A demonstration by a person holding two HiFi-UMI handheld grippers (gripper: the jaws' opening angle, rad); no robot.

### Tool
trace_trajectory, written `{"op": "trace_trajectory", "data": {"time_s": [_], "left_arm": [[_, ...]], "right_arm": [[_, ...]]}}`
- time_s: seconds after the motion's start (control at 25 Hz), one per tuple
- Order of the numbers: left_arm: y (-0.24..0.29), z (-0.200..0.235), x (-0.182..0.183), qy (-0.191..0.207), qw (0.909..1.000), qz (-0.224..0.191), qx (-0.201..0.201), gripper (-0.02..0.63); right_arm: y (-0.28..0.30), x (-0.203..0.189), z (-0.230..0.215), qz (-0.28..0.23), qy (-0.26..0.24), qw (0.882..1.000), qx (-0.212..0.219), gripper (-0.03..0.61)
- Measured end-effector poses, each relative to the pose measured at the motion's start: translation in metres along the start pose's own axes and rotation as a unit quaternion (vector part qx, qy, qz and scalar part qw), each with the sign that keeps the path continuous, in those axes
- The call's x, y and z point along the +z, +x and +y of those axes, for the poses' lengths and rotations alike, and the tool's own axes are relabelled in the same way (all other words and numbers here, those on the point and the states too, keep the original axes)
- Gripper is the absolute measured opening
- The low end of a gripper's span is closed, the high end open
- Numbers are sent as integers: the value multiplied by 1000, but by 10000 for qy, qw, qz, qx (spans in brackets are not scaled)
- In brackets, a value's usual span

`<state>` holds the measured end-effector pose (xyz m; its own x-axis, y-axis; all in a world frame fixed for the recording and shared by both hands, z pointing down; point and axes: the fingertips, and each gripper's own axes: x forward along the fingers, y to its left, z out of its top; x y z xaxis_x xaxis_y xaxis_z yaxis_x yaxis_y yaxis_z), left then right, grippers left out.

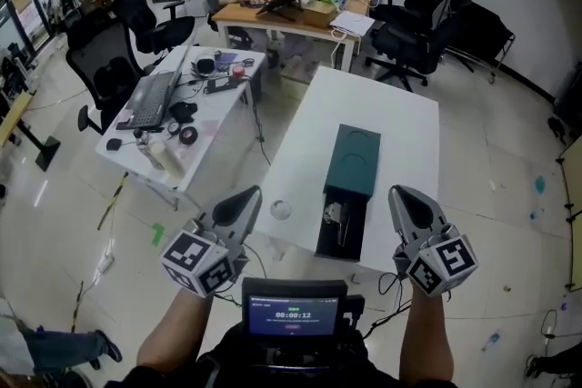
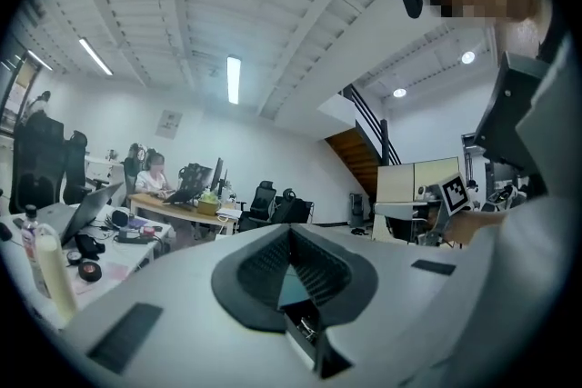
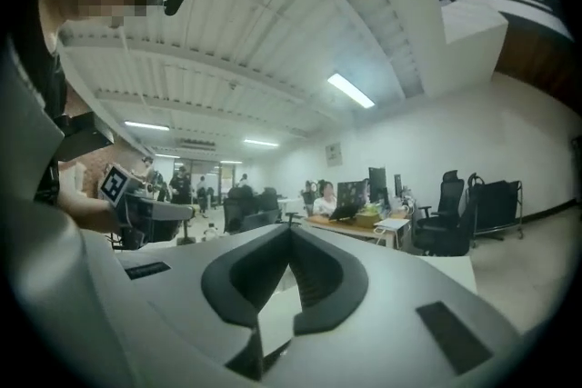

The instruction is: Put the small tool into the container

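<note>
On the white table (image 1: pixel 400 118) lies a long dark container (image 1: pixel 353 161), its green lid slid back and its black near end open. A small pale object (image 1: pixel 333 213) lies in that open end; I cannot tell what it is. A small clear round thing (image 1: pixel 281 210) rests on the table left of the container. My left gripper (image 1: pixel 249 194) hovers at the table's near left, my right gripper (image 1: pixel 398 193) at the near right of the container. In the gripper views the left gripper (image 2: pixel 291 230) and the right gripper (image 3: pixel 291 228) both have their jaws together, holding nothing.
A cluttered desk (image 1: pixel 223 109) with a laptop (image 1: pixel 153 99) stands to the left. Office chairs (image 1: pixel 416 23) and a far desk (image 1: pixel 291 18) with seated people are behind the table. A screen device (image 1: pixel 293 313) hangs at my chest.
</note>
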<state>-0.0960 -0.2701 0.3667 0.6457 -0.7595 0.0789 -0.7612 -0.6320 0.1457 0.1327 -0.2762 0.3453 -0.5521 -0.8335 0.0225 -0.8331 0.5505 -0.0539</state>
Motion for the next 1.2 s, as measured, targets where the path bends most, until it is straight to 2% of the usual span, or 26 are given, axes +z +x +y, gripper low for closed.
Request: {"op": "trace_trajectory", "data": {"time_s": [0.16,0.36,0.52,0.72,0.88,1.0,1.2], "left_arm": [[1,0,6,61,9999,-86,-104,14],[-5,-7,7,118,9994,-41,-315,14],[-15,-3,6,148,9987,-74,-473,14],[-32,2,5,8,9963,-128,-844,14],[-47,5,-11,-43,9931,-52,-1167,14],[-62,-11,-8,-259,9894,-69,-1427,14],[-96,-39,2,-166,9891,-107,-1459,14]], "right_arm": [[-10,17,3,-190,-206,9992,-295,6],[-17,24,18,-190,-130,9994,-258,5],[-25,28,32,-270,-142,9985,-458,5],[-38,20,61,-152,-268,9964,-791,5],[-52,5,90,-10,-181,9944,-1037,5],[-73,10,106,91,-230,9928,-1169,5],[-119,29,128,-248,-278,9893,-1413,5]]}}
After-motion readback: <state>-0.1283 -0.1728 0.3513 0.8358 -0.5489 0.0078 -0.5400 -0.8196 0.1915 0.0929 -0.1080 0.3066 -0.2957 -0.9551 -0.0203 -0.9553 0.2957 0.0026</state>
